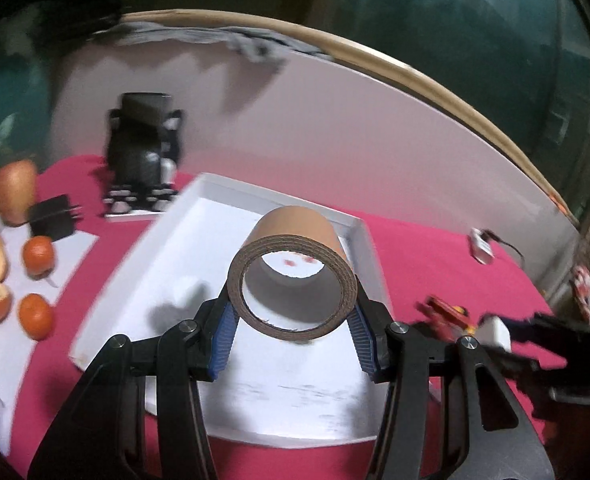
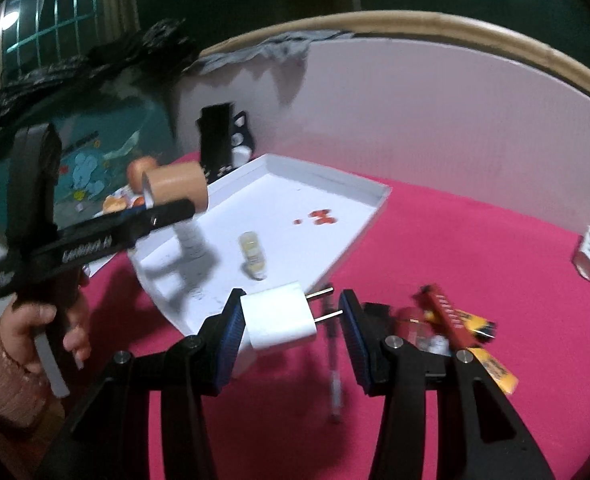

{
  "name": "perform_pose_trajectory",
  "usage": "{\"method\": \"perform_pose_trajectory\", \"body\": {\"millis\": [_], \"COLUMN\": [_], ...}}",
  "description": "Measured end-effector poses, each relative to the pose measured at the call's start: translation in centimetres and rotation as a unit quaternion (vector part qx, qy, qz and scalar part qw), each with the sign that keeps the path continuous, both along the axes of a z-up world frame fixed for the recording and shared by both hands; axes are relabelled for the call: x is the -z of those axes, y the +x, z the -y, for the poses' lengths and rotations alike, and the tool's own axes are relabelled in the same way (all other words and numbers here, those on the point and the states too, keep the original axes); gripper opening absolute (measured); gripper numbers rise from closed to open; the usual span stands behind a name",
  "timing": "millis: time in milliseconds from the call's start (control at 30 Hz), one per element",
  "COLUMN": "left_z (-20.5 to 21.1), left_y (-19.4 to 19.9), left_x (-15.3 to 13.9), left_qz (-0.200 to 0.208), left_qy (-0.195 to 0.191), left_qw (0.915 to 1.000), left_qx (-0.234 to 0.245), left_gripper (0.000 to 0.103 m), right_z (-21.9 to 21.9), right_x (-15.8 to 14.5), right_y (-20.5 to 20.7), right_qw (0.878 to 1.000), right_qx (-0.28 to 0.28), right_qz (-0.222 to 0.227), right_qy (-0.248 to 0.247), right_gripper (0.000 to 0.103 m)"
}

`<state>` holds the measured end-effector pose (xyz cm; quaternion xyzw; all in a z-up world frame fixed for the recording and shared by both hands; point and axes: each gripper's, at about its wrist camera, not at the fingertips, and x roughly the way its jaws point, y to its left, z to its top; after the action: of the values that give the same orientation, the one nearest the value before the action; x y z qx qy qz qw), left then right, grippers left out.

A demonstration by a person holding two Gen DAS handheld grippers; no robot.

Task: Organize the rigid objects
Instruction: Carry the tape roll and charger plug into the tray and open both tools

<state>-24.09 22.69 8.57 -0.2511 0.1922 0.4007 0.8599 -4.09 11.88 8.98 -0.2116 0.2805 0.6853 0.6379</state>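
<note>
My left gripper (image 1: pixel 293 322) is shut on a brown tape roll (image 1: pixel 295 240), its blue pads (image 1: pixel 225 332) pressing the roll's sides above the white tray (image 1: pixel 359 236). The right wrist view shows that same left gripper (image 2: pixel 167 204) at the left, holding the tape roll (image 2: pixel 181 184) over the tray (image 2: pixel 377 200). A hand (image 2: pixel 35 320) grips its handle. My right gripper (image 2: pixel 291 326) is shut on a white plug charger (image 2: pixel 275 318), whose prongs point at the right pad, just above the tray's near corner. A small bottle (image 2: pixel 253 256) lies in the tray.
A pen (image 2: pixel 335 364) and red and yellow items (image 2: pixel 455 320) lie on the pink cloth at the right. A white adapter with a cable (image 2: pixel 587 256) sits near the white back wall. Oranges (image 1: pixel 38 254), a black adapter (image 1: pixel 51 220) and a black device (image 1: pixel 143 152) are left of the tray.
</note>
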Motion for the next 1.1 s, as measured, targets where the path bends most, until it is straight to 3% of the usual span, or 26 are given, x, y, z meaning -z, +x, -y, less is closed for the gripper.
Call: {"method": "perform_pose_trajectory", "body": {"millis": [133, 367, 633, 1033, 1067, 1100], "left_z": [-2.0, -4.0, -4.8, -5.2, -5.2, -5.0], "left_y": [-0.8, 1.0, 2.0, 3.1, 3.2, 3.3], "left_x": [0.6, 2.3, 3.7, 3.5, 3.4, 3.3], "left_qz": [-0.011, -0.033, -0.046, -0.044, -0.044, -0.043], "left_qy": [-0.006, -0.024, -0.030, -0.027, -0.025, -0.021], "left_qw": [0.9997, 0.9991, 0.9984, 0.9987, 0.9987, 0.9989], "left_qx": [-0.021, -0.009, -0.013, 0.001, -0.001, -0.004], "left_gripper": [0.050, 0.050, 0.050, 0.051, 0.051, 0.058], "right_z": [-2.2, -5.3, -7.7, -8.2, -8.1, -8.0], "right_x": [0.8, 3.0, 4.7, 4.9, 4.7, 4.6], "right_y": [-2.2, -4.8, -5.3, -5.8, -5.7, -5.7], "right_qw": [0.999, 0.997, 0.996, 0.997, 0.997, 0.997], "right_qx": [-0.033, -0.061, -0.051, -0.021, -0.016, -0.011], "right_qz": [-0.002, -0.004, -0.006, 0.043, 0.049, 0.057], "right_qy": [-0.019, -0.054, -0.078, -0.059, -0.054, -0.051], "right_gripper": [0.047, 0.047, 0.047, 0.048, 0.051, 0.069]}}
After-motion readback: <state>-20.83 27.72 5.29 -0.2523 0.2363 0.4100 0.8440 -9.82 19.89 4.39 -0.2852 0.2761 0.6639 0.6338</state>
